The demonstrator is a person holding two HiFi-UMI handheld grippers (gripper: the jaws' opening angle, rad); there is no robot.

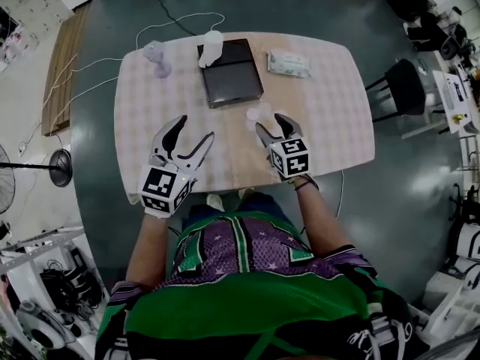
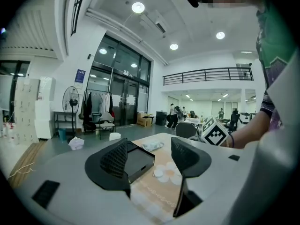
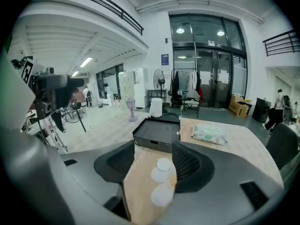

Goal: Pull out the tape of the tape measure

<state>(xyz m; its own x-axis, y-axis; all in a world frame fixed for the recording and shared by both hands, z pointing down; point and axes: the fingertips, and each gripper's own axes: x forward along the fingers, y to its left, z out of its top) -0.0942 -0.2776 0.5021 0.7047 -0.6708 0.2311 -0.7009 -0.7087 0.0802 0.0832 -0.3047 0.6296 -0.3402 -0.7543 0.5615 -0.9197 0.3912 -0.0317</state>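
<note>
Your left gripper [image 1: 195, 128] and right gripper [image 1: 271, 125] are both spread and empty. The small white round pieces [image 1: 259, 115], probably the tape measure, lie on the pale checked table [image 1: 330, 111] just ahead of the right gripper. Nothing is grasped yet, so first pinch its body.

1. My left gripper [image 2: 150, 150] filled the lower frame, jaws apart, nothing between them.
2. Beyond the jaws, at centre, a black box [image 2: 139, 161] lay on the table [image 2: 157, 193].
3. Pale round discs [image 2: 161, 172] lay just right of it.
</note>
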